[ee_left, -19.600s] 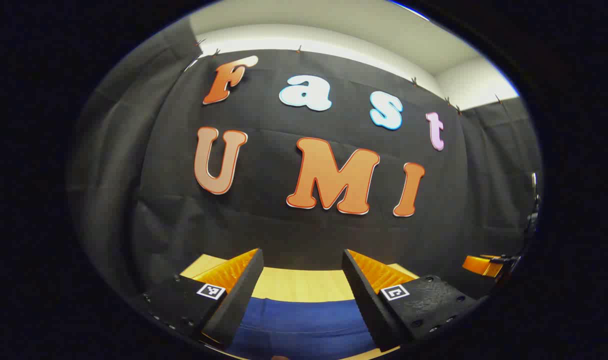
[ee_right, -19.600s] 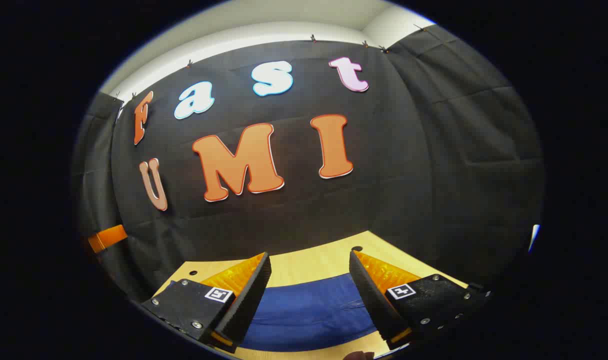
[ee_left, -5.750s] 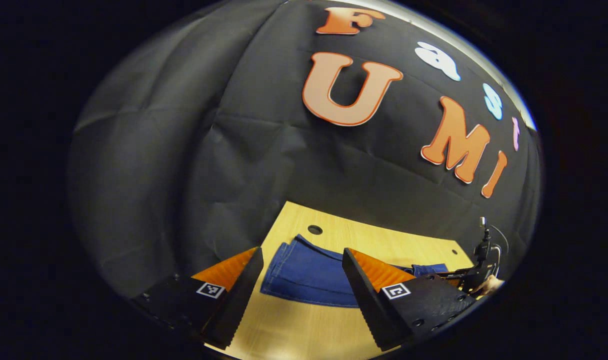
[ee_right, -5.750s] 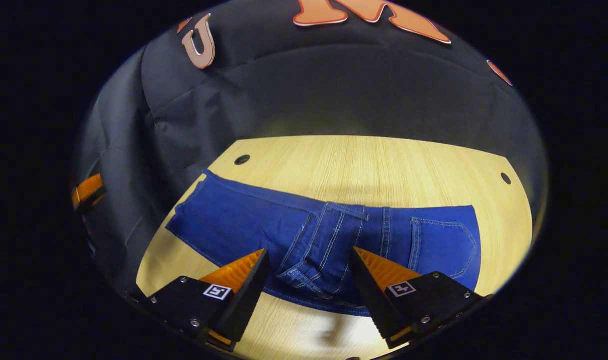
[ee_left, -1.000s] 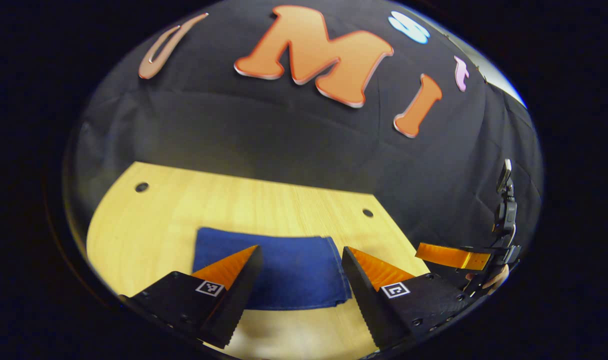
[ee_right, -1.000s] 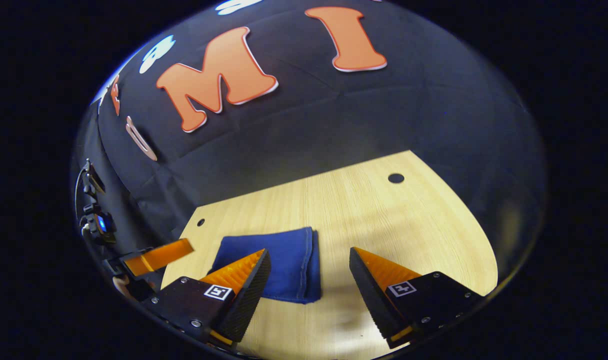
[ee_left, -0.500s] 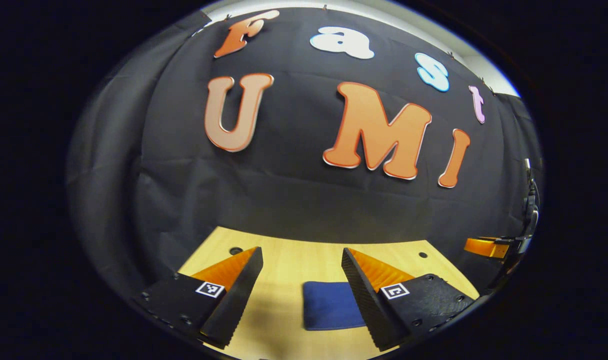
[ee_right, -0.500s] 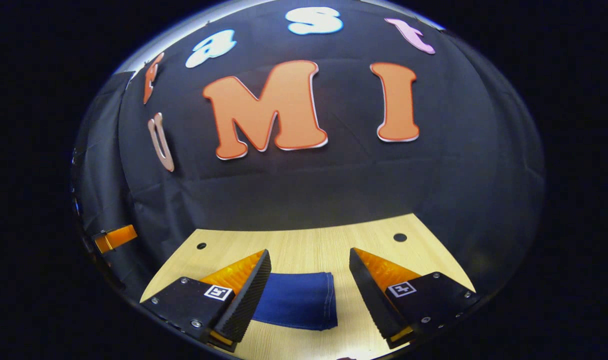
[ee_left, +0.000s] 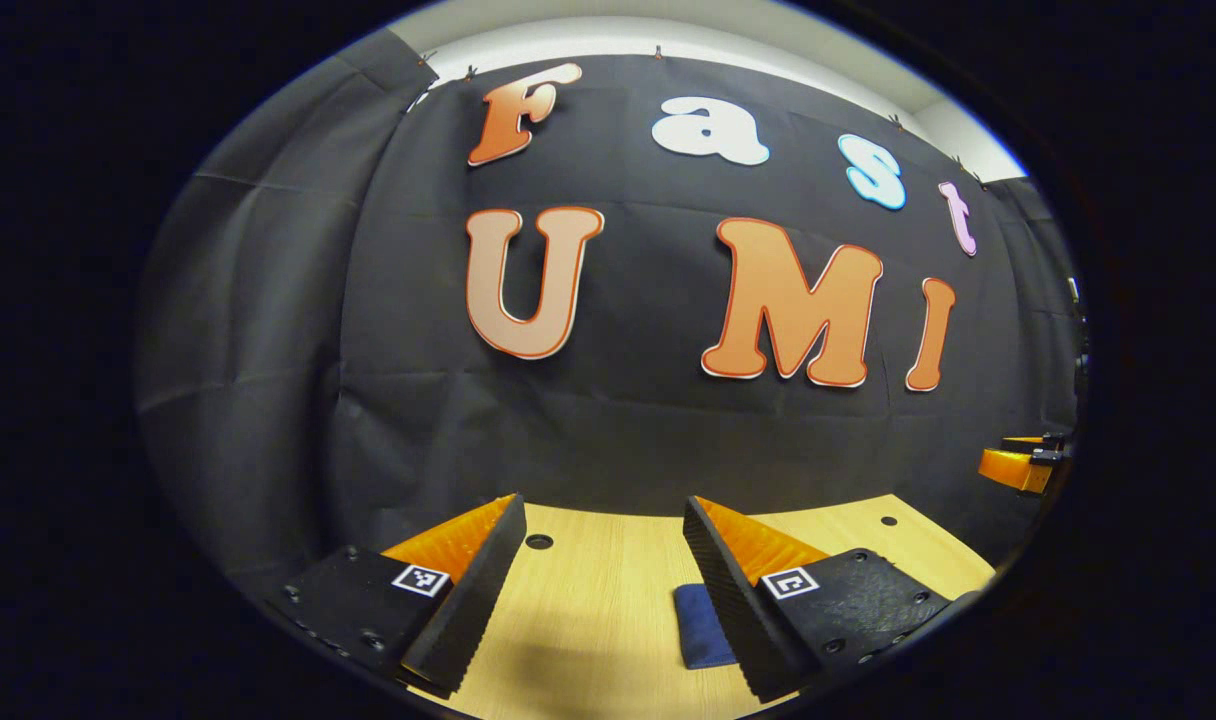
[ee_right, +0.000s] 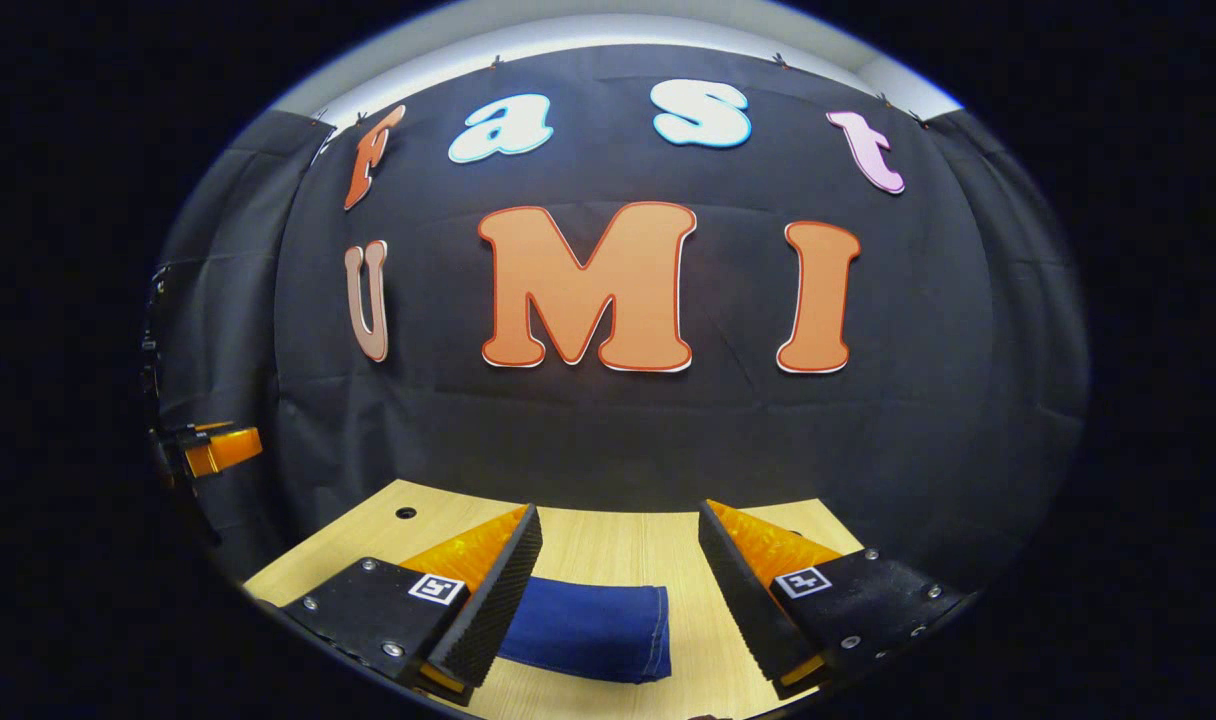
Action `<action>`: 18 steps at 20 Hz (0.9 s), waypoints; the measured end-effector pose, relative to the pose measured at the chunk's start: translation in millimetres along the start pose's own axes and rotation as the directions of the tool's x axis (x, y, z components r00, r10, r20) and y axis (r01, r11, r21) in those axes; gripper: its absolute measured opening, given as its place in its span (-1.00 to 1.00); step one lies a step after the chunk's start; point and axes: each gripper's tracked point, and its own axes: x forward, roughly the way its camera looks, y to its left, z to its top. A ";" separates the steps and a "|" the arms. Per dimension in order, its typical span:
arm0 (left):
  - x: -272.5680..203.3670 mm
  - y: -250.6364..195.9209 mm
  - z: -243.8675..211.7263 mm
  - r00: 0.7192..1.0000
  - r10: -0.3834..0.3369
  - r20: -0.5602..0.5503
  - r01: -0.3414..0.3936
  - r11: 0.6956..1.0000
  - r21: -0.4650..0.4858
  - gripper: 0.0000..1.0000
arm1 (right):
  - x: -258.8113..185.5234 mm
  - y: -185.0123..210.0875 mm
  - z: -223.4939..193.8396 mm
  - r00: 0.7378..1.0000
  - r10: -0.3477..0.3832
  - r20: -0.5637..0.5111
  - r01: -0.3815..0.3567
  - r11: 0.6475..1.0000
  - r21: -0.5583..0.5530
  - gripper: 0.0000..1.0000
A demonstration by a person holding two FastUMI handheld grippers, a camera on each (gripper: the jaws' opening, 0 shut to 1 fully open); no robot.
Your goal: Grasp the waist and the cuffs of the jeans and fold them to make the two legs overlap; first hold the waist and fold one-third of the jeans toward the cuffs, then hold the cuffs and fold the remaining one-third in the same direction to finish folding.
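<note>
- Your left gripper (ee_left: 603,590) hangs above the table (ee_left: 588,620) with its jaws apart and nothing between them; it looks toward the black cloth wall (ee_left: 268,330) at the back of the booth.
- In the left gripper view, the jeans (ee_left: 698,625) show as a small blue corner just inside the right-hand finger, lying flat on the table and partly hidden by that finger.
- Your right gripper (ee_right: 618,600) is also raised over the table (ee_right: 688,560), jaws apart and holding nothing.
- In the right gripper view, the jeans (ee_right: 593,625) lie as a compact folded blue bundle on the wood, low between the two fingers and closer to the left-hand one, which covers their left part. Their right end shows a stitched edge.
- Neither gripper touches the jeans.
- Each view catches your other gripper at its edge: your right one at the far right of the left gripper view (ee_left: 1018,465), your left one at the far left of the right gripper view (ee_right: 213,448).
- The table has small round holes (ee_left: 539,541) near its back edge.
</note>
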 end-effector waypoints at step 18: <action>-10.1 -26.1 9.1 0.999 -0.032 0.032 0.031 0.999 0.027 0.94 | -15.8 10.0 15.7 0.996 0.025 0.087 -0.032 0.996 0.078 0.94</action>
